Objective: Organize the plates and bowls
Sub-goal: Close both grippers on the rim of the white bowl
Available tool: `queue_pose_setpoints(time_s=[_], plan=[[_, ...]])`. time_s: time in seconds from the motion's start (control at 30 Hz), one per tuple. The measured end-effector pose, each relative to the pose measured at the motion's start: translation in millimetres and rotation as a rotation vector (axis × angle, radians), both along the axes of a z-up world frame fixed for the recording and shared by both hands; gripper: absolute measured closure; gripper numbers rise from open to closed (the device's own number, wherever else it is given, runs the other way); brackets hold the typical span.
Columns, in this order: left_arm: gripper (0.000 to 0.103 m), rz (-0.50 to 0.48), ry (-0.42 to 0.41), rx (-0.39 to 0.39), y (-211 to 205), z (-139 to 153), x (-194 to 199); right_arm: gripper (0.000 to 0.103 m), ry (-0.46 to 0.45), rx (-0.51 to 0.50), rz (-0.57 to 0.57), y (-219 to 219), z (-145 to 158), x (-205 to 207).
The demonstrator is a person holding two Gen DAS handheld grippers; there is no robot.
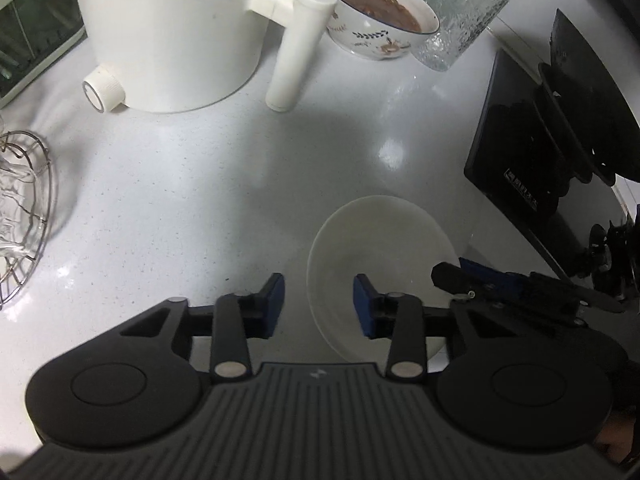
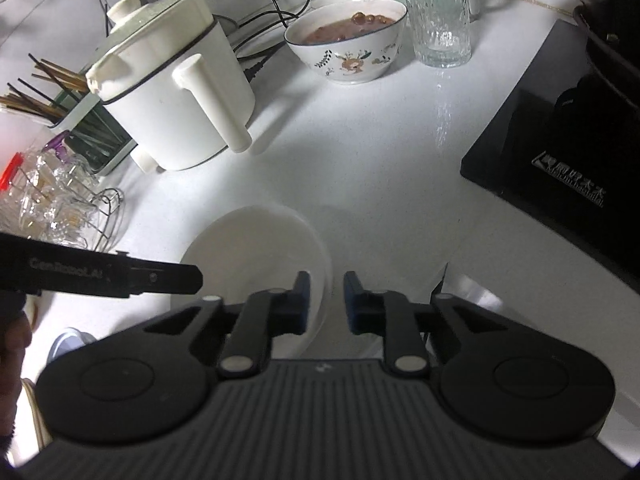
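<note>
Both tongs gripped one plain white round ceramic bowl [image 1: 380,256] on the worktop [image 1: 200,200]: left tongs [image 1: 319,304] closed astride its left rim, right tongs [image 2: 326,300] pinching its right rim.

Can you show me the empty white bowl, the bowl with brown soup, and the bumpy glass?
Empty white bowl [image 1: 384,240], left wrist view, inside wall.
Soup bowl [image 2: 352,62], right wrist view, painted side.
Bumpy glass [image 2: 438,20], right wrist view, textured wall.
</note>
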State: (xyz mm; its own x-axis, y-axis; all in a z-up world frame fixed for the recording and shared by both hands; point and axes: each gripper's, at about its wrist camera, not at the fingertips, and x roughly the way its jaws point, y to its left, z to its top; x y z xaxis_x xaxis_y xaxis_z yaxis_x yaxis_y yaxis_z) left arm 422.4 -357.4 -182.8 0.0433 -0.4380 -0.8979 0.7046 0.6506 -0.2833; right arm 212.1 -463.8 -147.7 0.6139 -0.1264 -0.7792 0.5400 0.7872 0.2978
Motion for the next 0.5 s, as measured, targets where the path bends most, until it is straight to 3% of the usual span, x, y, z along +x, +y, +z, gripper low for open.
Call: queue_pose_setpoints(time_s=[0.1, 0.5], plan=[[0.077, -0.005, -0.008, -0.001, -2.8, -2.0, -1.5, 0.092, 0.005, 0.032, -0.011, 0.6, -1.6, 1.3], [0.078, 0.044, -0.025, -0.040, 18.8, 20.1, -11.8, 0.092, -0.037, 0.036, 0.004, 7.6, 21.5, -5.9]])
